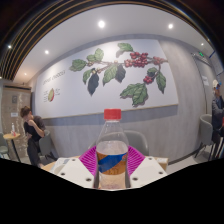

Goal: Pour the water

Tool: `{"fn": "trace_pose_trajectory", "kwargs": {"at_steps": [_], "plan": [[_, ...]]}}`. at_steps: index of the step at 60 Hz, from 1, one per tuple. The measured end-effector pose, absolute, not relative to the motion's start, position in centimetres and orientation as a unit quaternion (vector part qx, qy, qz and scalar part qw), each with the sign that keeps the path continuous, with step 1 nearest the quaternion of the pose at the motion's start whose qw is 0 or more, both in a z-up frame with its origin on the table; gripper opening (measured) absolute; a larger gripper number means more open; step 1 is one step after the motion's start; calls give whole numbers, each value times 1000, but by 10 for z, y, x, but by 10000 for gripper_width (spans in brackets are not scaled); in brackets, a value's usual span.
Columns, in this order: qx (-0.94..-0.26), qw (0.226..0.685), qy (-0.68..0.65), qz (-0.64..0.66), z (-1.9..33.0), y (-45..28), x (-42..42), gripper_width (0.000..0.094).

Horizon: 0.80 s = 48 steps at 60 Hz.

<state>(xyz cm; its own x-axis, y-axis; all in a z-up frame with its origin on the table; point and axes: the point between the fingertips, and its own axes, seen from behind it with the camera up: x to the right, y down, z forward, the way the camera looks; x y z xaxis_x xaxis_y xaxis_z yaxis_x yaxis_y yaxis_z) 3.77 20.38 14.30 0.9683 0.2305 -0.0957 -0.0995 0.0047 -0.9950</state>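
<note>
A clear plastic water bottle (112,150) with a red cap (113,114) and a blue label stands upright between my two fingers. My gripper (112,165) is shut on the bottle: both pink pads (90,160) press against its sides at the label. The bottle is held raised, with the room's far wall behind it. Its lower part is hidden below the fingers. No cup or glass shows.
A wall mural of green leaves and red berries (120,68) fills the far wall. A person (33,133) stands at the left by a counter, another person (217,110) is at the far right. Ceiling lights (101,24) shine above.
</note>
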Motion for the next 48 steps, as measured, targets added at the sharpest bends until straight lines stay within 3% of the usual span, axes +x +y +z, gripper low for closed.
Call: {"fn": "trace_pose_trajectory", "kwargs": {"at_steps": [2, 5, 6, 17, 23, 27, 42, 48], "plan": [[-692, 709, -63, 117, 150, 197, 40, 350], [-688, 713, -78, 111, 130, 202, 11, 350], [-695, 705, -88, 109, 146, 192, 28, 351], [-703, 696, -115, 92, 146, 197, 25, 419], [-708, 690, -126, 85, 146, 200, 24, 569], [-711, 685, -141, 72, 149, 195, 28, 852], [-708, 689, -142, 65, 168, 117, 59, 858], [-704, 694, -136, 72, 158, 62, 79, 858]]}}
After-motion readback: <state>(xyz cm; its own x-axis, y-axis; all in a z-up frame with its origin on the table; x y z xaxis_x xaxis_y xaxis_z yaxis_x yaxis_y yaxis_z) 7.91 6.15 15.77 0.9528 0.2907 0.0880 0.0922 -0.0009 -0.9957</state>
